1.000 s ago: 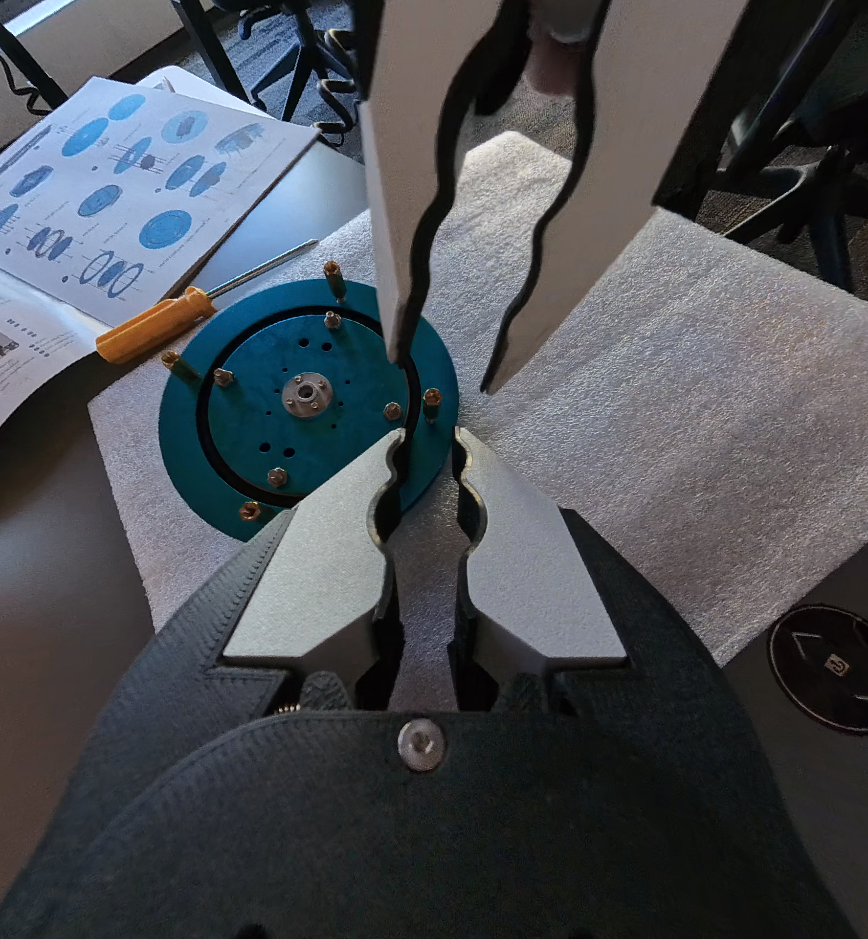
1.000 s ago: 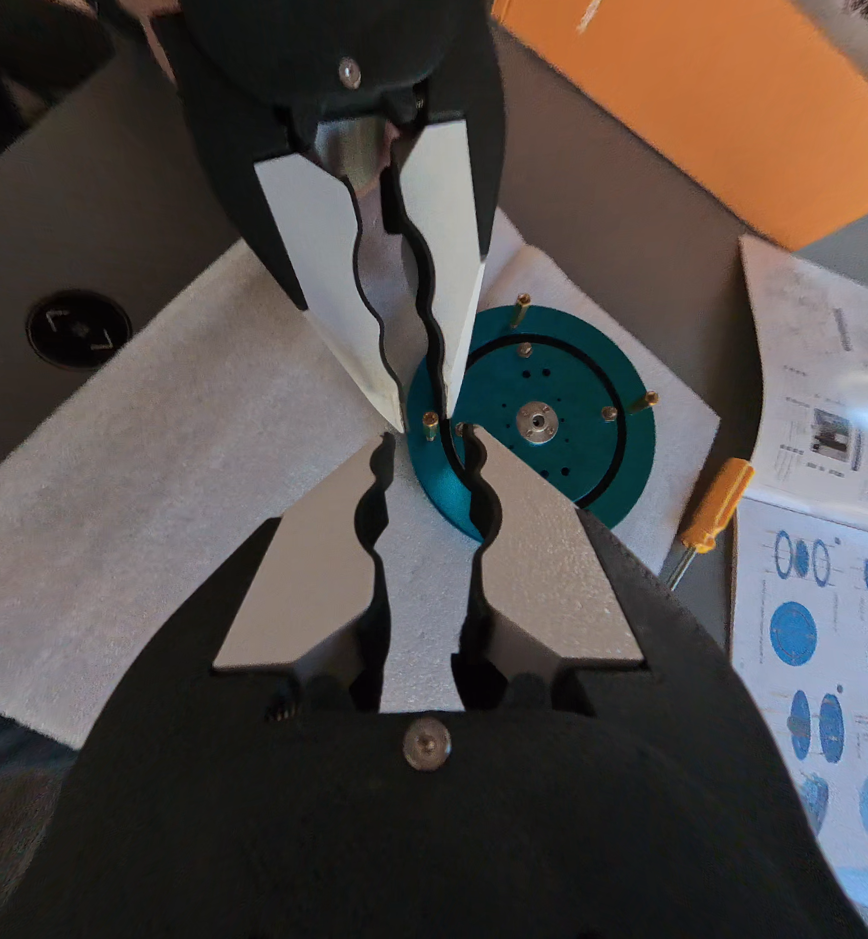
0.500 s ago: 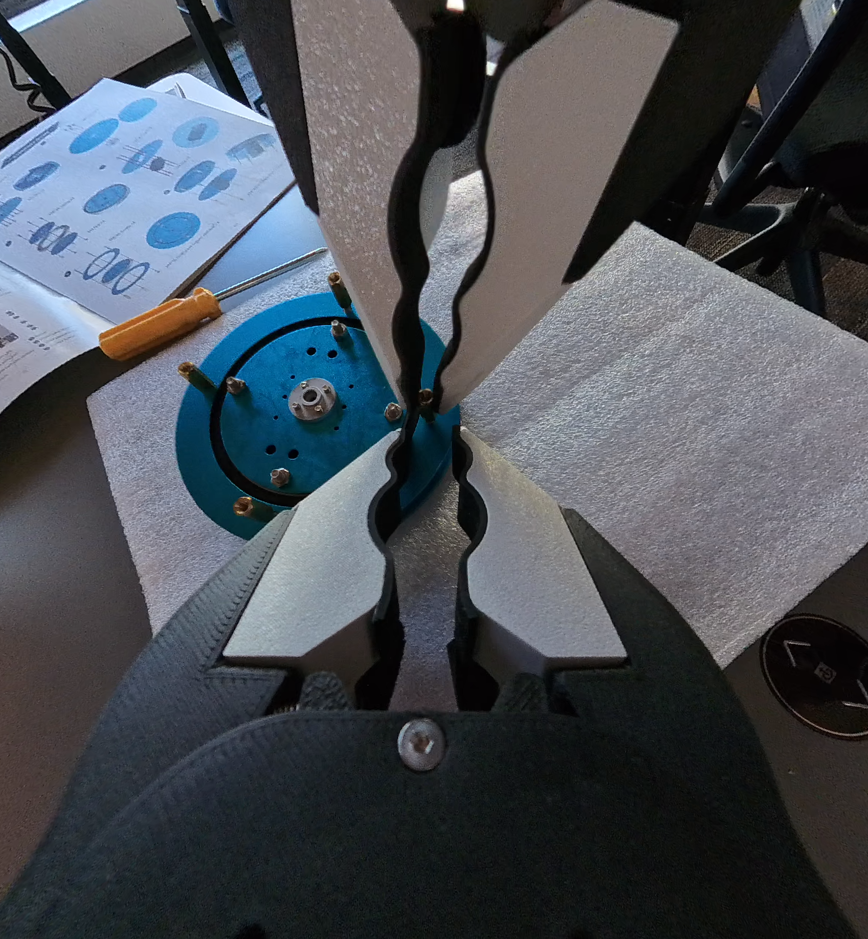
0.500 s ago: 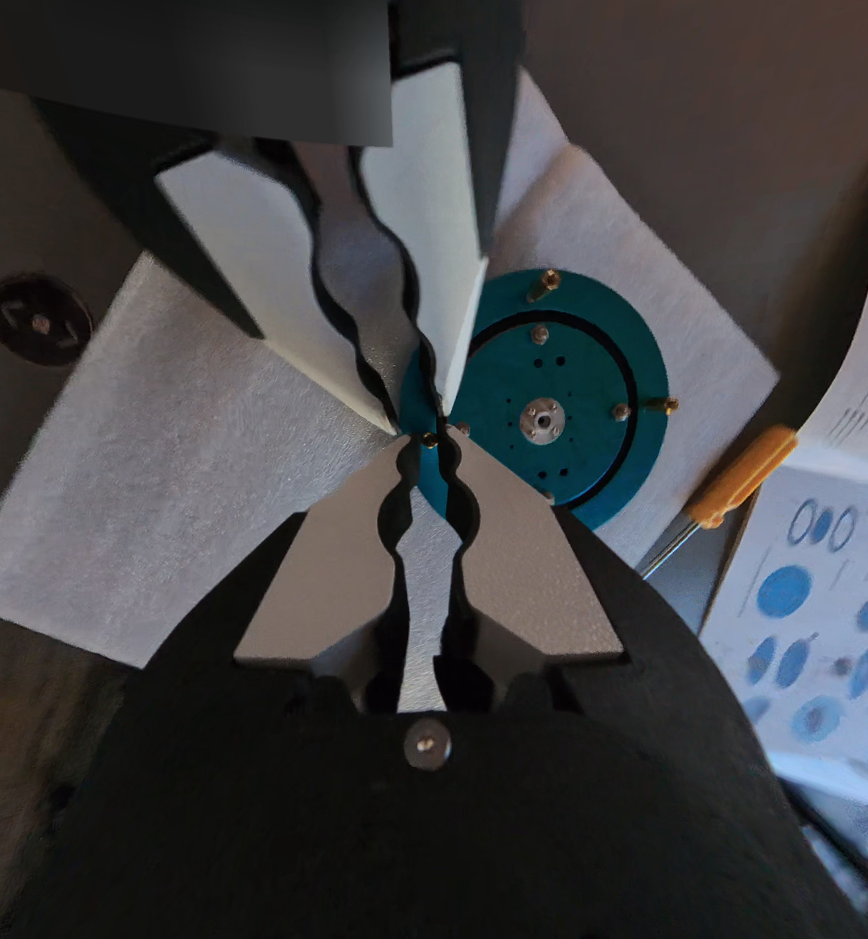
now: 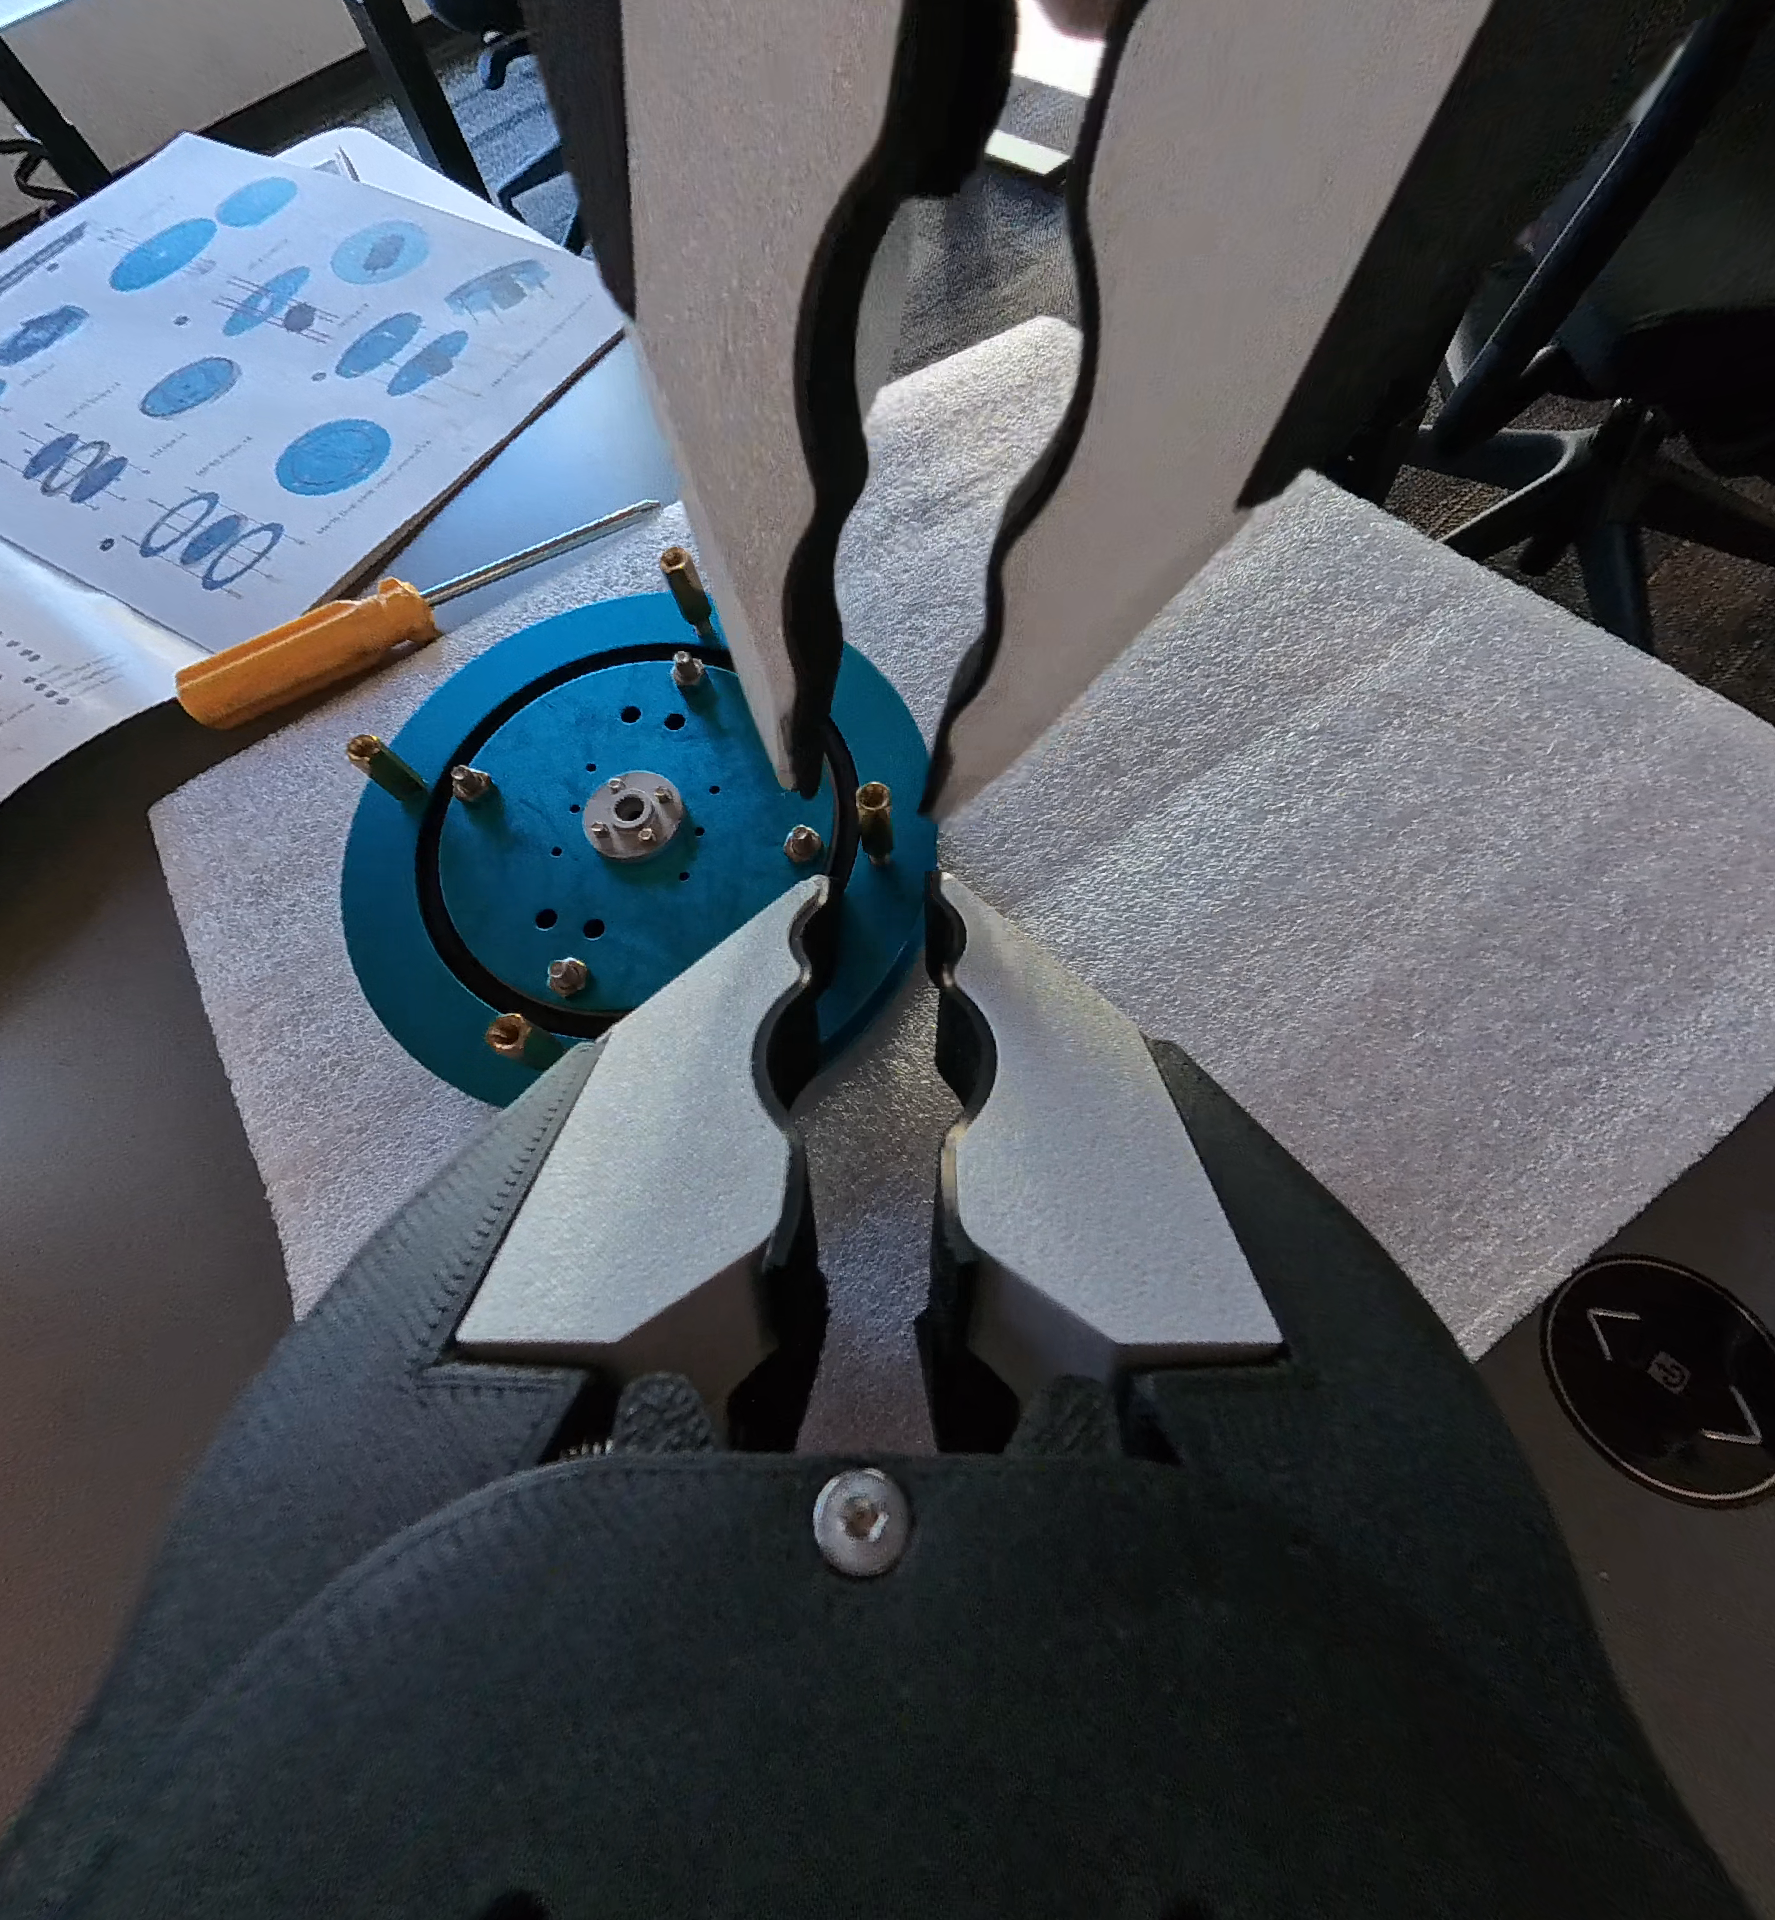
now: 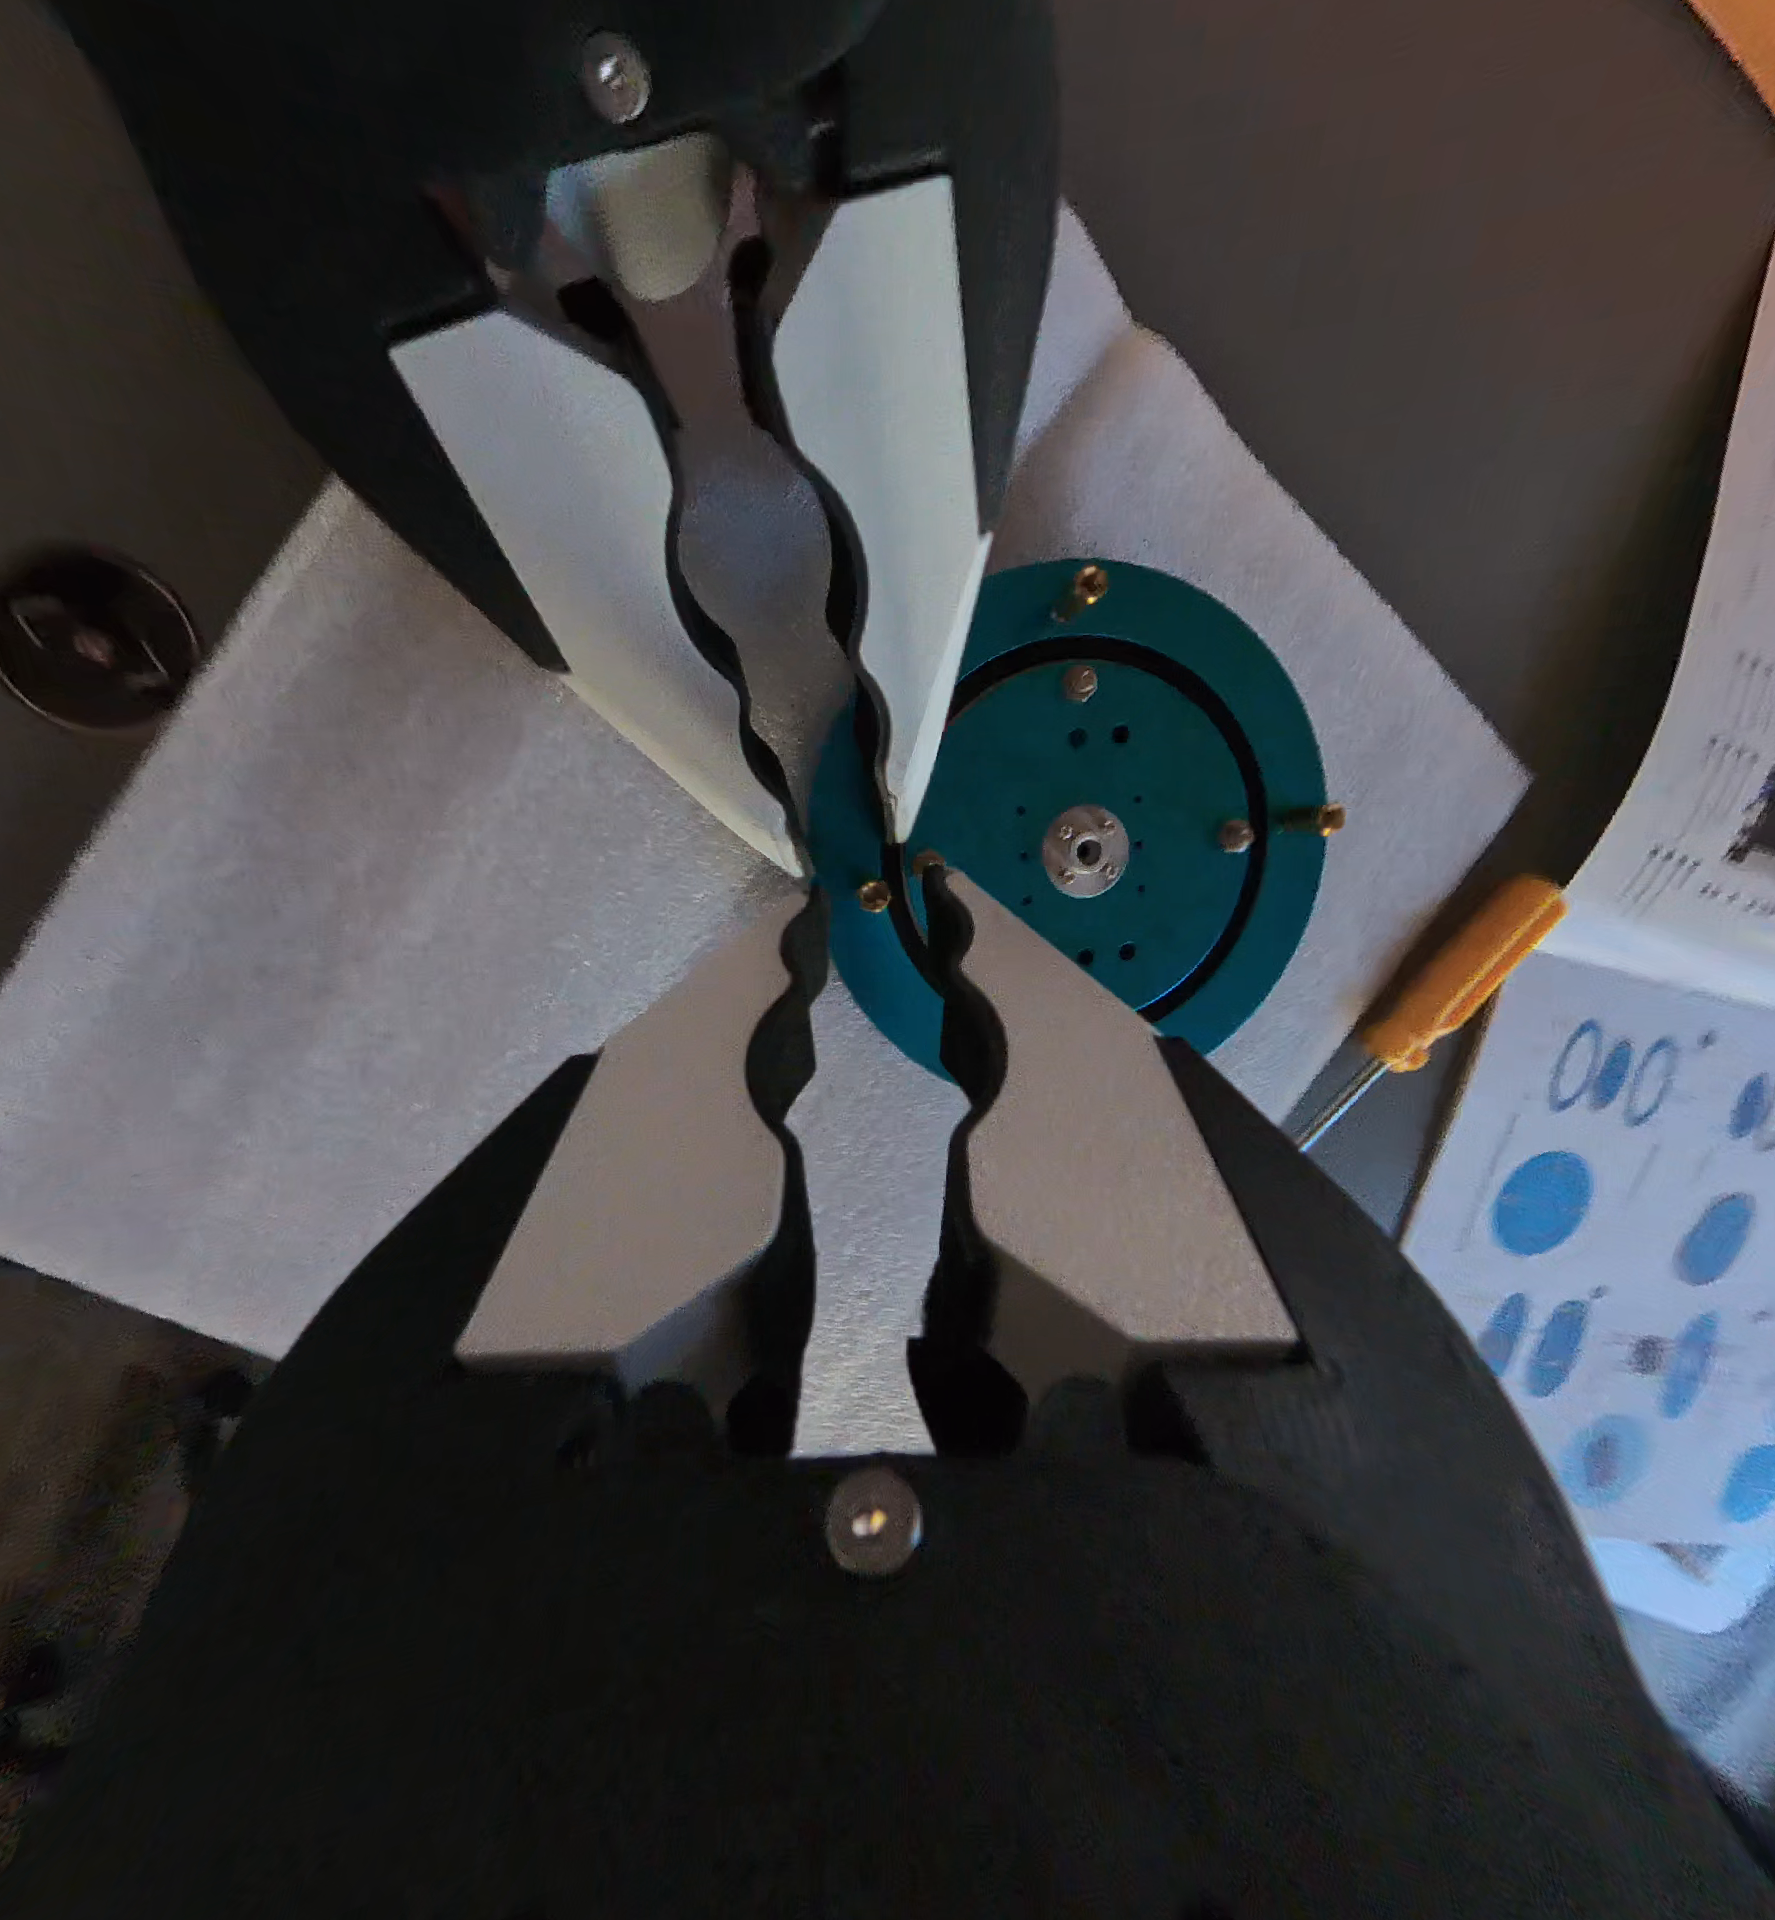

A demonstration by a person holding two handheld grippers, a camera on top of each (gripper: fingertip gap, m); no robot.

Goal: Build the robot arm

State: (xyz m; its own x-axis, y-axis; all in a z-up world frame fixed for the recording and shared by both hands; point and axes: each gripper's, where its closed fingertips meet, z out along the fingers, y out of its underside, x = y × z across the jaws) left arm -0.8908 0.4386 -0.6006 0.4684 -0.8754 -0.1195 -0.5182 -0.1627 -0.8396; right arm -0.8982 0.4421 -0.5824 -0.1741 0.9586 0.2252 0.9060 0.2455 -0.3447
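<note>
Over the blue disc, two grippers tip to tip

Over the white foam sheet point(image 5: 1382, 883) the left gripper point(image 5: 878, 883) and right gripper point(image 6: 872, 883) slant down from opposite sides, tips nearly meeting at the near edge of a blue disc point(image 5: 509, 883). Both sets of jaws stand apart, clasping nothing. A brass standoff point(image 5: 872, 821) rises between all four tips. An orange-handled screwdriver point(image 5: 301, 655) lies just beyond the disc, beside printed sheets point(image 5: 218, 364) on the grey table point(image 5: 52, 1195).
</note>
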